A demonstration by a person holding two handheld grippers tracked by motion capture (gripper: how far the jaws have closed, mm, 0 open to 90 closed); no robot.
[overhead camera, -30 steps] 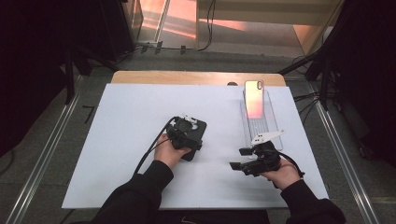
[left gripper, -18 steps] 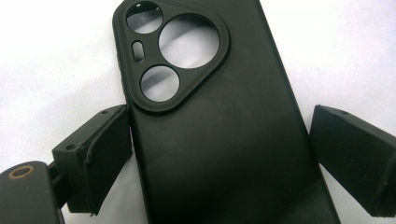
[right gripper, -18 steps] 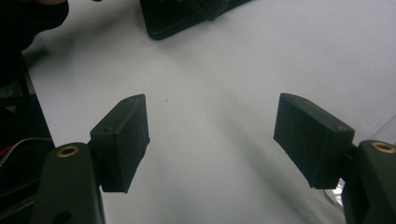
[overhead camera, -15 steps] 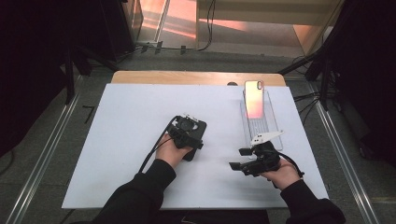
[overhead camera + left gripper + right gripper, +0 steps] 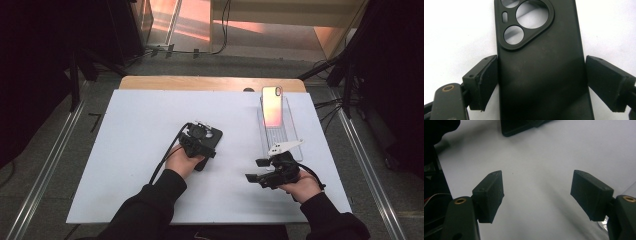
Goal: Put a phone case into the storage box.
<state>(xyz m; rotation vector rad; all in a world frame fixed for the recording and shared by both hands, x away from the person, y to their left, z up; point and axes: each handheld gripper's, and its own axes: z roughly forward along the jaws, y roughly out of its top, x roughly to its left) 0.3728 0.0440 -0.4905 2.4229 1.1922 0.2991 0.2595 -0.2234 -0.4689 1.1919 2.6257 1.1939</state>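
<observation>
Covering wooden table [image 5: 150, 82], white sheet [image 5: 125, 150]; dark room, grey floor [image 5: 45, 130].

No readable text, brand, no. or sign anywhere. The black phone case [image 5: 541, 65] is plain at the back, w/ camera cut-outs but no logo or lettering. The phone [image 5: 272, 105] on the clear stand shows an orange glare, no legible chars.
</observation>
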